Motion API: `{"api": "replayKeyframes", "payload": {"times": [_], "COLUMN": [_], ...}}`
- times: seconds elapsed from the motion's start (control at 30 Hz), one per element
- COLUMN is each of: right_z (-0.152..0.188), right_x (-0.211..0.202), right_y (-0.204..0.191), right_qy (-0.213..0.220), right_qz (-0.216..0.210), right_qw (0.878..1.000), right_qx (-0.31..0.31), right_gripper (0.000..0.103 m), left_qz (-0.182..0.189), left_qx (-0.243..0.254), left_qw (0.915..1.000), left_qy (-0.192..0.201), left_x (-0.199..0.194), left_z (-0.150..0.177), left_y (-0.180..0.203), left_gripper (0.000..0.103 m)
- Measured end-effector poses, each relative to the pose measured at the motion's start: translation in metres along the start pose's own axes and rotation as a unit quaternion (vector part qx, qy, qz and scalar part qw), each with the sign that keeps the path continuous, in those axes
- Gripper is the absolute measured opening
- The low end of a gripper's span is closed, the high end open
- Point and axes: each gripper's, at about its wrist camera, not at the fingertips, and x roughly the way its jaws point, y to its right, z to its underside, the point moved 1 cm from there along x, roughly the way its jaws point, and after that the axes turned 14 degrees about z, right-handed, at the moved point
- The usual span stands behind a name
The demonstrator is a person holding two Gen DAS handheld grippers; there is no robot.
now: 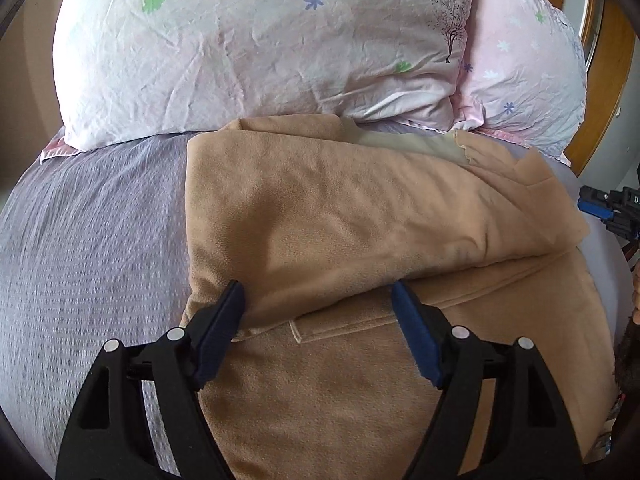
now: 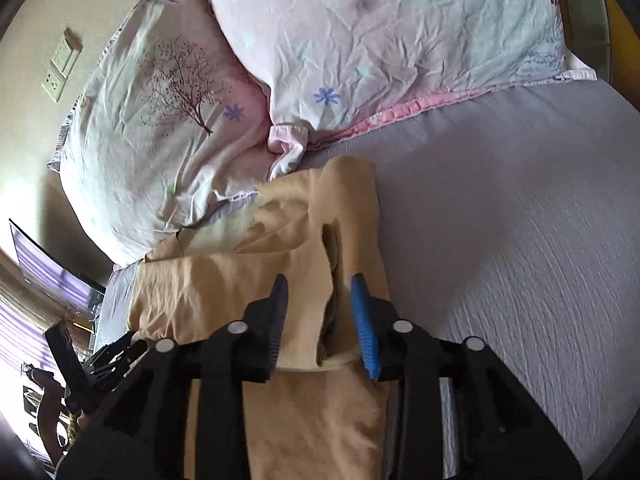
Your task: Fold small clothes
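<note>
Left claw [image 1: 318,300] sits low in the left wrist view with its jaws spread wide, holding nothing; its fingers [image 1: 228,316] rest on the garment [image 1: 320,220], either side of a folded edge. That garment is tan and soft, lying on the grey sheet [image 1: 88,240] and filling the middle and lower right of the frame. One layer is folded over on top, and a seam with a small stitched corner shows below the fold. A paler lining shows at its upper edge, next to the pillow [image 1: 248,48]. A second pillow [image 1: 528,72] lies at the upper right, and part of the other tool shows at the right edge.

Right claw [image 2: 320,316] is at the lower middle of the right wrist view, jaws partly apart and straddling a bunched ridge of the garment [image 2: 224,280]. Whether the pads actually pinch the cloth I cannot tell. Tan cloth runs from the frame bottom up to the pillows [image 2: 168,120] at the upper left. Grey sheet [image 2: 500,220] fills the right side. A wall socket [image 2: 60,66] shows at the far upper left.
</note>
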Motion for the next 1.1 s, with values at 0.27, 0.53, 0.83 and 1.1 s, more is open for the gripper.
{"api": "replayKeyframes", "payload": {"times": [0.27,0.53,0.83,1.1], "right_z": [-0.017,-0.016,0.120,0.225], "right_x": [0.047,0.000,-0.124,-0.145], "right_y": [-0.039,-0.019,0.037,0.085], "right_qy": [-0.029,0.025,0.034,-0.080], "right_qz": [0.071,0.044,-0.180,-0.178], "right_qw": [0.995,0.998,0.980,0.974], "right_qx": [-0.057,-0.024,-0.084,-0.119], "right_gripper": [0.002,0.057,0.082,0.085], "left_qz": [0.002,0.065,0.136,0.209], "left_qx": [-0.001,-0.052,-0.042,-0.086], "left_qw": [1.0000,0.9956,0.9870,0.9735], "left_qy": [0.000,0.043,0.075,0.032], "left_x": [0.003,-0.048,-0.183,-0.198], "left_z": [-0.002,0.013,0.131,0.243], "left_y": [0.000,-0.007,0.004,0.005], "left_gripper": [0.077,0.077,0.102,0.102]}}
